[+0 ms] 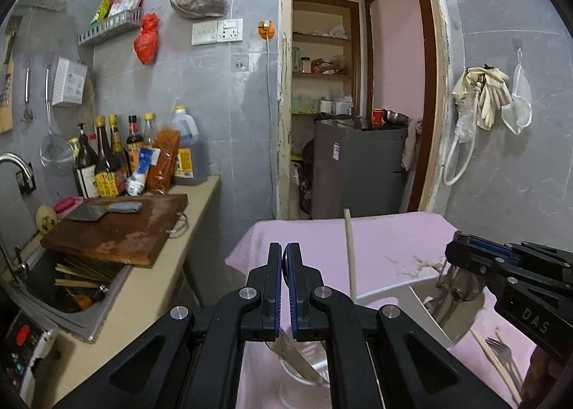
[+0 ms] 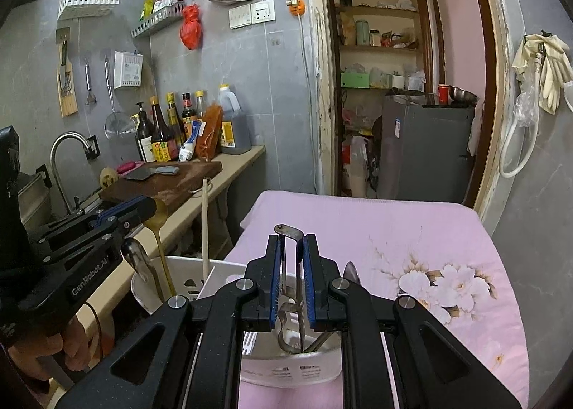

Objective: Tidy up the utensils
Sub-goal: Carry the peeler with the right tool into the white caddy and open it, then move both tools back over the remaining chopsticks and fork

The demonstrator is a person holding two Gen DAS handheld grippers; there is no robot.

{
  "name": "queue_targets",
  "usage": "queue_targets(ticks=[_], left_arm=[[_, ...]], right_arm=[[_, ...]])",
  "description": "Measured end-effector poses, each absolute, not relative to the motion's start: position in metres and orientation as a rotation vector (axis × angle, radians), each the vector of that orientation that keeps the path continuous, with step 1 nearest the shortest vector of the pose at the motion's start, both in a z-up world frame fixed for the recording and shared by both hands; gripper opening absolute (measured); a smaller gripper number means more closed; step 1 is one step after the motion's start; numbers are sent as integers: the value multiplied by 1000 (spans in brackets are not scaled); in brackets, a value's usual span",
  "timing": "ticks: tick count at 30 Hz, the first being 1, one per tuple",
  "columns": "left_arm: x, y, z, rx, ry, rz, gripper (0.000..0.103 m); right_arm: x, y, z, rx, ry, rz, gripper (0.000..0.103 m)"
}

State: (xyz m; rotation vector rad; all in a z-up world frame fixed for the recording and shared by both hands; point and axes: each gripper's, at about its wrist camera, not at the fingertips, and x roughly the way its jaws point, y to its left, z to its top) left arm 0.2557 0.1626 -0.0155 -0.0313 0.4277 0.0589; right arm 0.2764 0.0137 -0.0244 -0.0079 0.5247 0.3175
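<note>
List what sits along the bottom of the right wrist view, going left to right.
left gripper holding a gold spoon → wooden stick → white utensil holder → right gripper clamped on a metal handle → flower print on the pink cloth

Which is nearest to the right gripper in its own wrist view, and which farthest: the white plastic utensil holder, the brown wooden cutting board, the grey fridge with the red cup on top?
1. White plastic utensil holder: directly under the right gripper.
2. Brown wooden cutting board: on the counter, far left.
3. Grey fridge: through the doorway, behind the pink-covered table.
</note>
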Motion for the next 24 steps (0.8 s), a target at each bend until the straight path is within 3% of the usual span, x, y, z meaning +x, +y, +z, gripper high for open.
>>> queue_targets(ticks=[7, 9, 11, 13, 14, 15, 17, 21, 24], left_arm=[[249, 167, -11, -120, 460, 10, 8], [247, 167, -8, -137, 459, 19, 16], [243, 167, -4, -150, 445, 30, 35], [236, 166, 2, -169, 415, 34, 42], [234, 165, 5, -171, 409, 38, 44], [232, 163, 7, -171, 406, 40, 45], [230, 160, 11, -174, 405, 51, 52], [225, 156, 17, -210, 411, 81, 53], [217, 154, 21, -218, 401, 101, 61]], right_arm=[[271, 8, -16, 1, 521, 322, 17], [269, 5, -13, 7, 514, 325, 18], [266, 1, -8, 15, 502, 328, 18], [261, -3, -3, 22, 488, 330, 19], [259, -5, 0, 26, 479, 334, 24], [257, -7, 3, 29, 472, 337, 36], [253, -13, 8, 44, 458, 347, 47], [248, -23, 14, 66, 453, 350, 47], [238, -36, 21, 87, 421, 339, 50]])
